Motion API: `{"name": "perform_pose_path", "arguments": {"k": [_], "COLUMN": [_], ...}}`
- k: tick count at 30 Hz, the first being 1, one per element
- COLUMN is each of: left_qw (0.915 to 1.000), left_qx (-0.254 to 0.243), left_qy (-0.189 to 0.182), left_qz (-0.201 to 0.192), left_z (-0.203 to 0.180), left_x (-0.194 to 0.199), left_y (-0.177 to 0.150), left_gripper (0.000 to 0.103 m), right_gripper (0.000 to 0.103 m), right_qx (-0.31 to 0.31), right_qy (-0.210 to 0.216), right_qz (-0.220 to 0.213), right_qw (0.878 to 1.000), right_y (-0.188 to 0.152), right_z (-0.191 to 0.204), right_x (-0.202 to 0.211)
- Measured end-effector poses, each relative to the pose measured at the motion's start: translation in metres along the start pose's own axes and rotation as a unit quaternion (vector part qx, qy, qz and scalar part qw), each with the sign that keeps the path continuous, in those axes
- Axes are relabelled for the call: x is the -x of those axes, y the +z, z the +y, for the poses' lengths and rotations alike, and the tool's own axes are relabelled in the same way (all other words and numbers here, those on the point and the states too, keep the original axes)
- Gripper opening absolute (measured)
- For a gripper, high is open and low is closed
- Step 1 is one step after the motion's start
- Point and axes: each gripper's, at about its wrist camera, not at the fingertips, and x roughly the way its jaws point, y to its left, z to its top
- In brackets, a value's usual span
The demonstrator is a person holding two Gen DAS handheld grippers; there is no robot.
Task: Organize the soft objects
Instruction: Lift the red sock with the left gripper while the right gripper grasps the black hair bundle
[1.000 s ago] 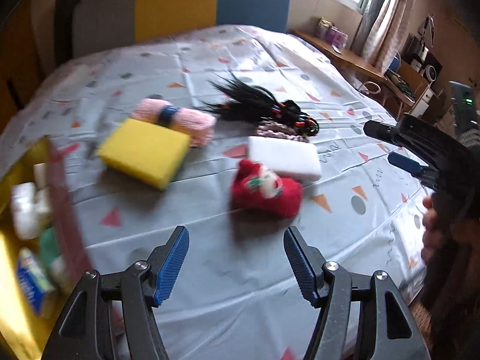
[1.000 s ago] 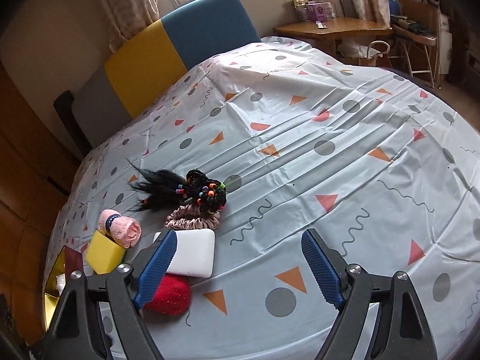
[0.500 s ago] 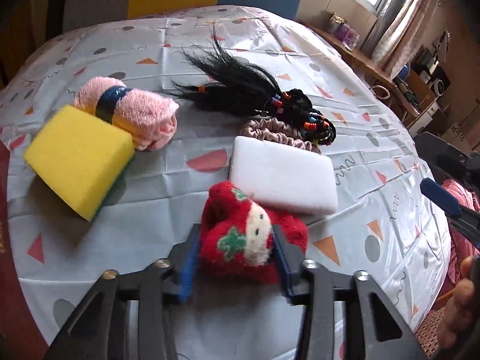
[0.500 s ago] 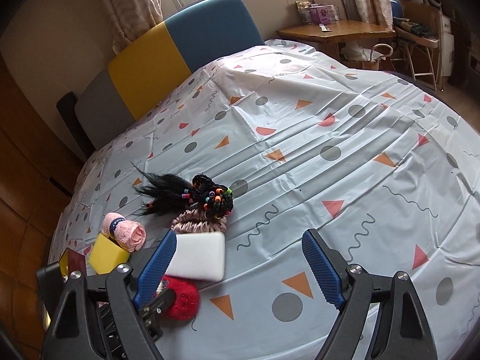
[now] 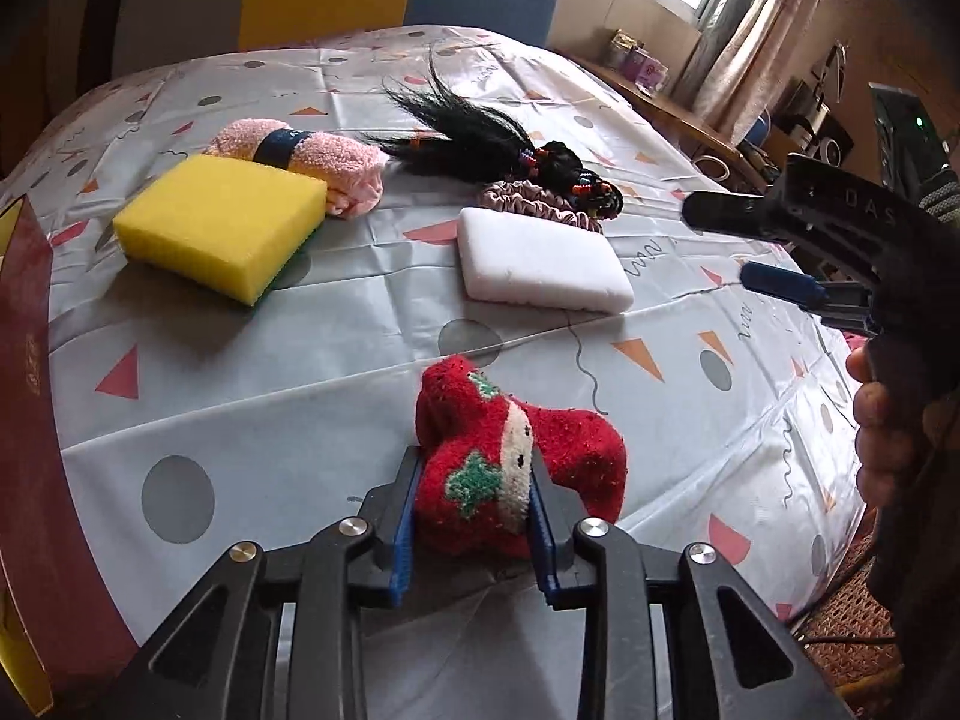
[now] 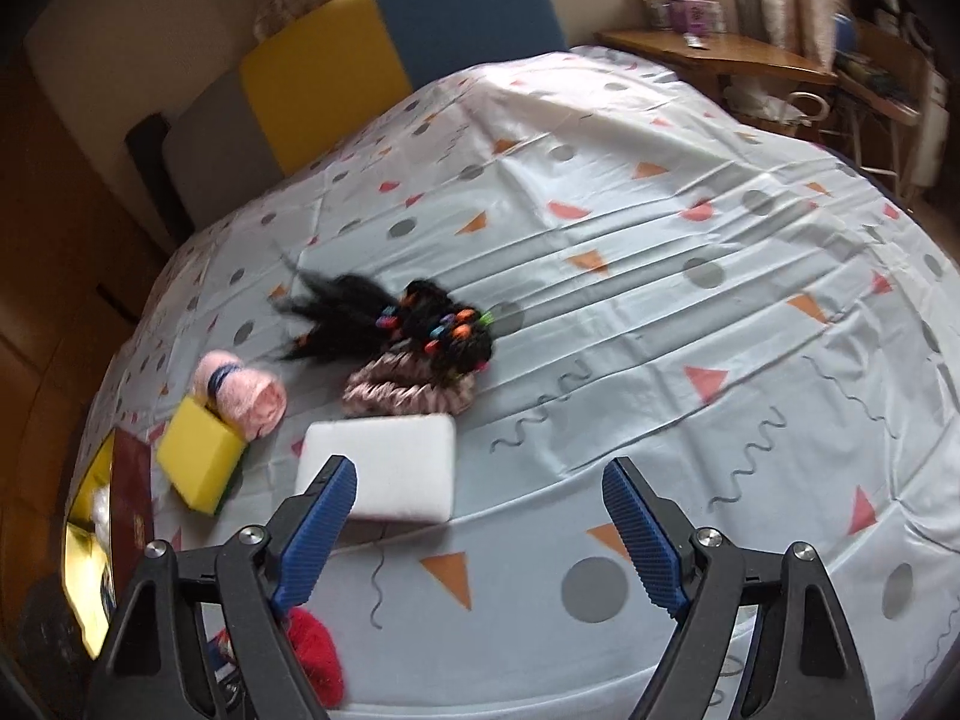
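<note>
A fuzzy red Christmas sock (image 5: 516, 468) lies on the patterned tablecloth, and my left gripper (image 5: 475, 462) is closing on it, blue pads pressing both sides. Farther back are a white sponge (image 5: 540, 264), a yellow sponge (image 5: 222, 228), a rolled pink towel (image 5: 324, 162), a pink scrunchie (image 5: 534, 198) and a black hairpiece with coloured bands (image 5: 480, 138). My right gripper (image 6: 480, 480) hangs open over the cloth just right of the white sponge (image 6: 384, 468), holding nothing. The sock (image 6: 315, 654) shows at that view's lower left.
A dark red and yellow box (image 5: 24, 360) with small items inside stands at the table's left edge. A yellow, blue and grey chair back (image 6: 390, 42) is behind the table. A wooden side table (image 6: 720, 54) stands at the far right. A hand (image 5: 876, 414) grips the right tool.
My left gripper dropped onto the red sock and closed on it, then drew it away from the white sponge. The right gripper stayed open and shifted slightly with a small roll.
</note>
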Motion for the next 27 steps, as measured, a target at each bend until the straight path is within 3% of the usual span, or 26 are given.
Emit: {"name": "perform_pose_path", "arguments": {"k": [4, 9, 12, 15, 19, 21, 22, 23, 24, 25, 27], "left_qw": [1.0000, 0.9998, 0.9997, 0.9996, 0.9996, 0.9996, 0.9996, 0.9996, 0.9995, 0.9995, 0.9995], "left_qx": [-0.003, -0.011, -0.013, -0.003, -0.006, -0.005, -0.003, -0.003, -0.003, -0.004, -0.004], "left_qy": [-0.005, -0.002, -0.005, -0.018, -0.016, -0.015, -0.017, -0.018, -0.018, -0.018, -0.018], "left_qz": [-0.005, -0.014, -0.018, -0.020, -0.024, -0.024, -0.024, -0.024, -0.024, -0.025, -0.027], "left_z": [0.001, -0.002, -0.001, 0.004, 0.003, 0.003, 0.003, 0.004, 0.004, 0.003, 0.003], "left_x": [-0.004, -0.005, -0.004, -0.005, -0.005, -0.006, -0.006, -0.006, -0.006, -0.005, -0.005], "left_y": [0.001, 0.000, -0.001, -0.001, -0.002, -0.002, -0.002, -0.001, -0.002, -0.002, -0.004], "left_gripper": [0.032, 0.032, 0.032, 0.032, 0.032, 0.032, 0.032, 0.032, 0.032, 0.032, 0.032], "right_gripper": [0.074, 0.074, 0.074, 0.072, 0.070, 0.061, 0.038, 0.025, 0.021, 0.007, 0.007], "right_qx": [0.060, 0.155, 0.232, 0.307, 0.351, 0.355, 0.344, 0.328, 0.311, 0.303, 0.298], "right_qy": [0.002, -0.013, -0.044, -0.078, -0.106, -0.118, -0.106, -0.104, -0.104, -0.101, -0.120], "right_qz": [0.009, 0.034, 0.058, 0.090, 0.135, 0.146, 0.139, 0.136, 0.130, 0.122, 0.094], "right_qw": [0.998, 0.987, 0.970, 0.944, 0.921, 0.916, 0.923, 0.929, 0.935, 0.940, 0.942], "right_y": [0.013, 0.056, 0.076, 0.085, 0.087, 0.086, 0.089, 0.094, 0.099, 0.102, 0.109], "right_z": [0.024, 0.057, 0.080, 0.099, 0.108, 0.107, 0.106, 0.105, 0.103, 0.101, 0.095], "right_x": [-0.009, -0.044, -0.076, -0.110, -0.149, -0.162, -0.161, -0.159, -0.155, -0.149, -0.133]}}
